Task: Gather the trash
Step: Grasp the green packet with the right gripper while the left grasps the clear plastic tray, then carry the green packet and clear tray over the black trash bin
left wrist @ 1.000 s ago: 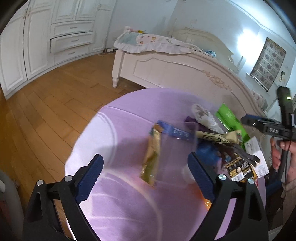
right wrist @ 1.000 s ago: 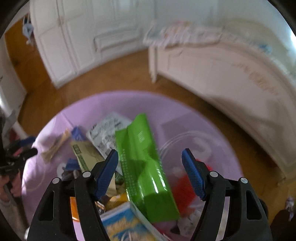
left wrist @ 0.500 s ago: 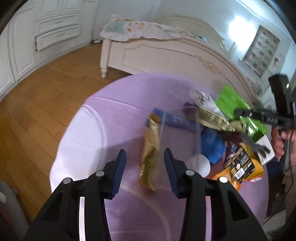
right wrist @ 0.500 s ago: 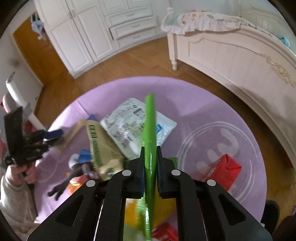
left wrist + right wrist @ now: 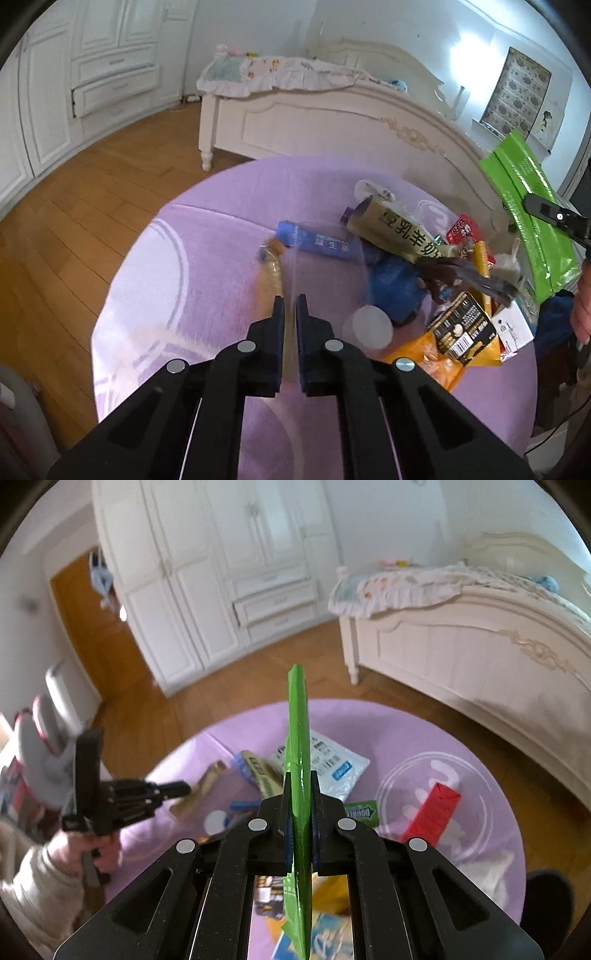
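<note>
A pile of wrappers lies on a round purple surface [image 5: 221, 240] [image 5: 388, 731]. My left gripper [image 5: 290, 301] [image 5: 181, 786] points down at the pile's near edge. Its jaws are closing to a narrow slit, pinching the end of a gold snack wrapper [image 5: 271, 273] [image 5: 203, 790] that has clear film beside it. My right gripper [image 5: 298, 775] [image 5: 526, 201] is shut on a flat green packet [image 5: 297, 720] [image 5: 524, 206]. The packet hangs on edge, lifted clear above the pile.
Left in the pile are a blue tube [image 5: 317, 242], an olive pouch [image 5: 395, 230], an orange-and-black bag [image 5: 458, 336], a red carton [image 5: 432, 808] and a white pouch [image 5: 332, 764]. A white bed [image 5: 332, 122] stands behind, white wardrobes [image 5: 221, 572] further back on wooden floor.
The left jaws went from wide open to nearly closed around the gold wrapper. The right jaws shut on the green packet, turned it on edge and raised it off the pile.
</note>
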`<state>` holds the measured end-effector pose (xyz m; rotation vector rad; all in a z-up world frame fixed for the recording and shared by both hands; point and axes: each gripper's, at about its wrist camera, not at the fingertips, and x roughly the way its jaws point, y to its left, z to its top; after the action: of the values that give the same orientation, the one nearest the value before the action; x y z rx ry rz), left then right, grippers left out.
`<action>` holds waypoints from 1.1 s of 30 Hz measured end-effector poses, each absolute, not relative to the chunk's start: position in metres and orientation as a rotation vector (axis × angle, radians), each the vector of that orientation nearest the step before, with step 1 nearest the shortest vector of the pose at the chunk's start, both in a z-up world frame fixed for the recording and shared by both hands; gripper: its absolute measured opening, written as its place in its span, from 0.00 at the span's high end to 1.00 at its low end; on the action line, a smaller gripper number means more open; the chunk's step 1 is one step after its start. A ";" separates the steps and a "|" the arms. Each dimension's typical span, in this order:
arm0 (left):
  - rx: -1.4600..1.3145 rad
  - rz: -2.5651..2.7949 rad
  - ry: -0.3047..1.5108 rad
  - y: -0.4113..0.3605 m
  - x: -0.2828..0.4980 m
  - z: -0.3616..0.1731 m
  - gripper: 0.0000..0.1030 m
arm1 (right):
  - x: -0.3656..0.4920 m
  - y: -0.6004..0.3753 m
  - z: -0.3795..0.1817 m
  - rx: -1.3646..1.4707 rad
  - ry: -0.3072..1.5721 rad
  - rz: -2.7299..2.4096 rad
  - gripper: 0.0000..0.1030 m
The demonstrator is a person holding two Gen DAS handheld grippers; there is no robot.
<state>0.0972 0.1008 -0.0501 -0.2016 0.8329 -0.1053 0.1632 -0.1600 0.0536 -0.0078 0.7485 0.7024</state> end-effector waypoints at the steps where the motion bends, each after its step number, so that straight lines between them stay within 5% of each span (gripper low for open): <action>1: -0.193 -0.105 0.829 0.098 0.095 -0.049 0.96 | 0.155 -0.166 0.052 0.017 0.743 0.704 0.93; 20: -0.251 -0.174 0.641 0.029 0.044 0.016 0.97 | 0.056 -0.339 0.043 0.405 0.565 0.553 0.93; 33: -0.165 -0.615 0.718 -0.201 0.110 0.011 0.97 | 0.044 -0.493 -0.041 0.579 0.551 0.098 0.93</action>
<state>0.1098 -0.2007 0.0108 -0.1650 0.7181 -0.6154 0.0436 -0.4933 -0.0408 0.5793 0.5512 0.0976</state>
